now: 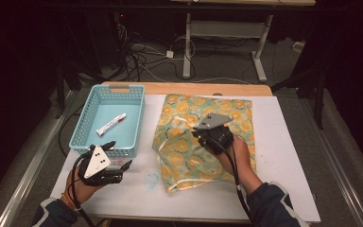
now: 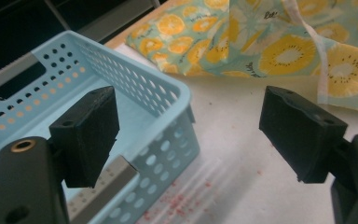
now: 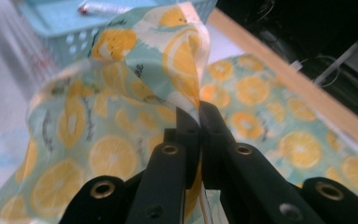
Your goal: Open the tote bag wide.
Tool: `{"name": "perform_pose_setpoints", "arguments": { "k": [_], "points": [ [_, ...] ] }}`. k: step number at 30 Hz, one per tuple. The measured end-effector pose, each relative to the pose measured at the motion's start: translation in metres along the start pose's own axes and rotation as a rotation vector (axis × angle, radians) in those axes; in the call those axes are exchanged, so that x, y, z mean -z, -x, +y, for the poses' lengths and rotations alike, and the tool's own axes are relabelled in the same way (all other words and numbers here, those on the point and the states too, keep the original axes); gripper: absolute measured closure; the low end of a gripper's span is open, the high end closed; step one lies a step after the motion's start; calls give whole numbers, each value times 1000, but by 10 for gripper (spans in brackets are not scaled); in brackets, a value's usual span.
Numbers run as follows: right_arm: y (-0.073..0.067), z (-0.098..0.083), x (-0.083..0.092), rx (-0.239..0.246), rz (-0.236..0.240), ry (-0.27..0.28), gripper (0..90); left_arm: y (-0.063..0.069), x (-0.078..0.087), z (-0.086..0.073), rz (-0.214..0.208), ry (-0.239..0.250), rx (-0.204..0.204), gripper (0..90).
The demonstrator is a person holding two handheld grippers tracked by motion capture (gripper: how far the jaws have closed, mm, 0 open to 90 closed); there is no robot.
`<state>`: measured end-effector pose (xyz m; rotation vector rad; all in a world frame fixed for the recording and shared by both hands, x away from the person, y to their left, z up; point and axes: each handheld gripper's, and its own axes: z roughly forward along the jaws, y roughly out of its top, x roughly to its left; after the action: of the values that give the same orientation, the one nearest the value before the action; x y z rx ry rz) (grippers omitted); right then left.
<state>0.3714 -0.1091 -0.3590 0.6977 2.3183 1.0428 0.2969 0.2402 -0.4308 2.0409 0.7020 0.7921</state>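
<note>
The right gripper [image 3: 199,122] is pinching a fold of the lemon-print cloth [image 1: 208,142], its jaws pressed together on the fabric so that a peak of it is standing up above them in the right gripper view. In the high view this gripper [image 1: 212,135] is sitting over the middle of the cloth, which is lying partly bunched on the white table cover [image 1: 283,156], just to the right of the blue basket [image 1: 108,120].

The left gripper [image 1: 116,158] is hovering at the near corner of the basket, jaws standing wide apart with nothing between them; in its own view the basket rim [image 2: 168,88] is lying just beyond the left jaw.

Risks, as I judge them: the grip is biting only a thin ridge of slippery cloth, so a quick pull could be letting it slide out. Because the pinch is mid-cloth rather than at an edge, lifting is likely dragging the whole piece into a bundle instead of folding it cleanly. A trailing corner could also sweep against the basket and nudge it.

Farther off, a small tube [image 1: 111,124] is lying inside the basket, well apart from the cloth.
</note>
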Motion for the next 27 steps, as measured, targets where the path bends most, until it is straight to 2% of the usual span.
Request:
{"name": "perform_pose_setpoints", "arguments": {
  "k": [3, 6, 7, 11, 15, 16, 18, 21, 25, 27],
  "points": [
    [9, 24, 6, 26, -35, 24, 900, -9, 2, 6, 14, 7, 16, 195],
    [13, 35, 7, 49, -53, 28, 900, -21, 3, 10, 17, 1, 45, 195],
    [17, 43, 7, 69, -79, 37, 900, -25, 2, 12, 27, 1, 43, 195],
    [23, 52, 6, 72, -106, 50, 900, -41, -6, 17, 59, -28, 65, 195],
    [27, 54, 0, 70, -129, 55, 900, -56, -19, 23, 67, -73, 74, 194],
    [27, 54, -3, 66, -127, 52, 900, -60, -23, 25, 60, -90, 85, 194],
    [27, 52, -6, 63, -128, 50, 900, -68, -31, 29, 74, -125, 68, 194],
    [29, 49, -12, 57, -117, 42, 900, -79, -46, 36, 84, -217, 29, 194],
    [29, 46, -16, 52, -104, 36, 900, -98, -68, 40, 57, -319, 44, 194],
    [30, 44, -18, 50, -80, 37, 900, -108, -81, 40, 46, -378, 49, 198]
  ]
}}
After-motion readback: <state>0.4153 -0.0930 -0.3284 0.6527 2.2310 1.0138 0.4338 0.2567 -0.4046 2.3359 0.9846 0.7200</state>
